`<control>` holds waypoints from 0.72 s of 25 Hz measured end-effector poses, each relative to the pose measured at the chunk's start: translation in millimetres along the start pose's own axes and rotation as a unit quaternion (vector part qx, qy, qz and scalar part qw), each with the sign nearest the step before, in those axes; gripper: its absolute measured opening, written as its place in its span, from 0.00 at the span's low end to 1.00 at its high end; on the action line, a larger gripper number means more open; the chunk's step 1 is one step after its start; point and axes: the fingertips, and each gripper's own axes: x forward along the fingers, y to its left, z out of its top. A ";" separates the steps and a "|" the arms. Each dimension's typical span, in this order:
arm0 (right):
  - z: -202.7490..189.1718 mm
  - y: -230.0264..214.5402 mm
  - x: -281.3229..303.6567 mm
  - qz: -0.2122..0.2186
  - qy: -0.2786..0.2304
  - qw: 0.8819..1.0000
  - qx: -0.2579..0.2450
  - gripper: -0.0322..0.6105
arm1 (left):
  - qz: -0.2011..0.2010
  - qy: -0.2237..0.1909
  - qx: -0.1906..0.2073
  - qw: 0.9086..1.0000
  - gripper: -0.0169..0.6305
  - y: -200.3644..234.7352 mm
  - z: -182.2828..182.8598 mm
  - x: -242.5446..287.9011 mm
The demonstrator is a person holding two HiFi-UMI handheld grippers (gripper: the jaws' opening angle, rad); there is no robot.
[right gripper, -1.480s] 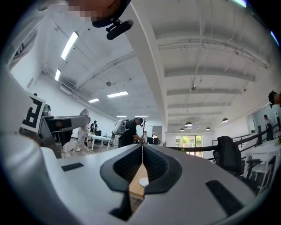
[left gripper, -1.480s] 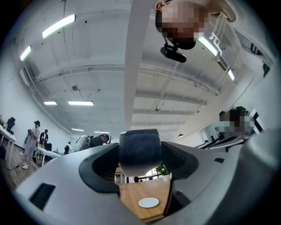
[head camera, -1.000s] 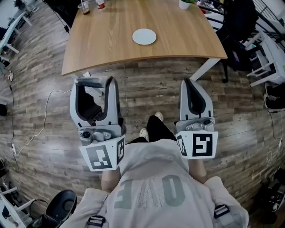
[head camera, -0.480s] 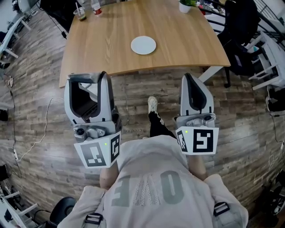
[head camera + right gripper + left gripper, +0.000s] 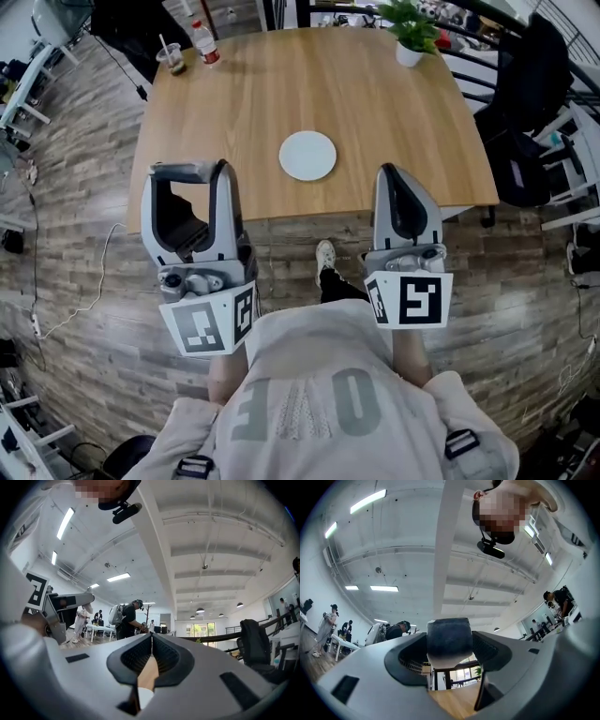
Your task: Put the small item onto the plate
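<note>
A white plate lies on the wooden table, near its front edge. My left gripper is held upright in front of the table, left of the plate. Its jaws stand wide apart and are shut on a small dark grey block. In the left gripper view the small dark grey block sits between the two ribbed pads at the tips. My right gripper is upright at the table's front edge, right of the plate, shut with nothing in it. Its jaws meet in a thin slit in the right gripper view.
At the table's far side stand a potted plant, a cup with a straw and a bottle. A dark chair is at the right. The person's shoe is on the plank floor below the table edge.
The person has stepped toward the table, so the table and plate are now nearer to both grippers. The grippers keep the same pose and the same hold.
</note>
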 end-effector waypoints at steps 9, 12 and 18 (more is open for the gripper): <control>-2.2 -42.4 130.5 0.057 -0.010 0.998 0.008 0.08 | 0.042 0.042 0.042 0.997 0.49 9.9 -64.7 113.6; -10.7 -54.9 158.9 0.070 -0.009 0.998 0.002 0.08 | 0.038 0.050 0.046 0.997 0.49 3.0 -87.8 142.6; -36.0 -76.1 202.0 0.095 0.013 0.995 0.018 0.08 | 0.039 0.071 0.046 0.996 0.49 -10.2 -121.2 186.6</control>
